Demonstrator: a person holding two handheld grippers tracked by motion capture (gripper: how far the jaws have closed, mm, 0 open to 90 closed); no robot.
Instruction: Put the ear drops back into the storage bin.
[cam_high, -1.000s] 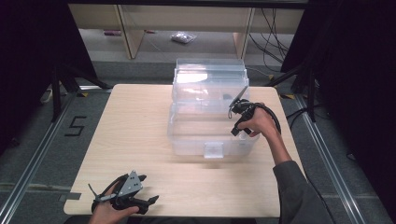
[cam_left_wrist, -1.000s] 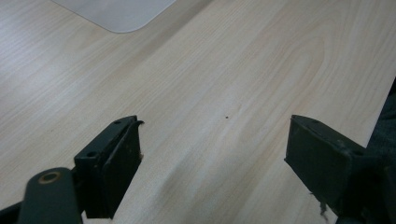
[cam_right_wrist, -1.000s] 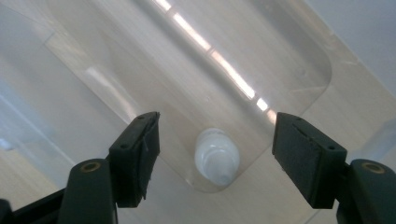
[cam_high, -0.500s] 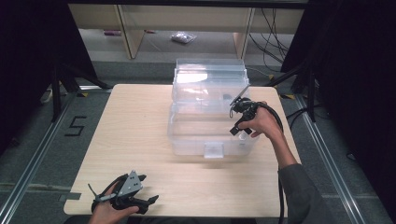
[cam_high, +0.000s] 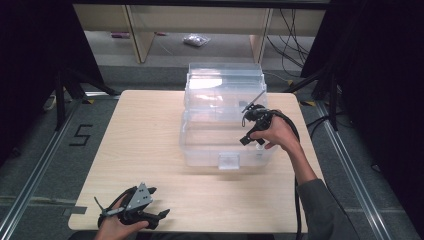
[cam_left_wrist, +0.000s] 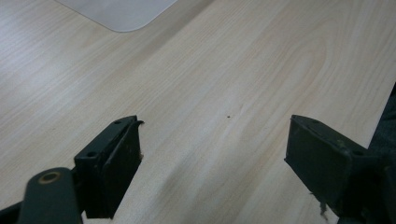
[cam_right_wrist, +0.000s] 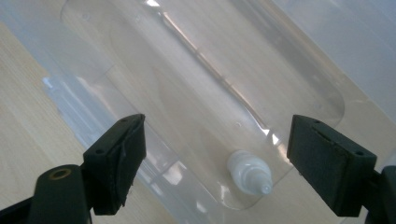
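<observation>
Shows the right gripper (cam_high: 252, 141) held over the right-hand part of the clear plastic bin (cam_high: 200, 145), which stands toward the far side of the wooden table (cam_high: 145, 140) with its lid tipped up at the back.

Records, in the right gripper view, jaws that have just been opening and now stand wide apart (cam_right_wrist: 217, 128), with nothing pressed between the pads. Places the small white dropper bottle (cam_right_wrist: 250, 177) below and between them, lying on its side on the bin floor (cam_right_wrist: 196, 70), close to a rounded corner, nozzle toward the lower right of that view; touches neither pad.

Reads as a release: bottle delivered into the bin and let go, so the placing step looks complete for this item. Calls next, in all likelihood, for lifting the right gripper clear of the bin wall without brushing the bottle.

Shows the left gripper (cam_high: 159, 201) at the near left edge of the table, in the same spot as a second ago. Confirms, in the left gripper view, jaws spread wide (cam_left_wrist: 215, 140) over bare wood, holding nothing.
</observation>
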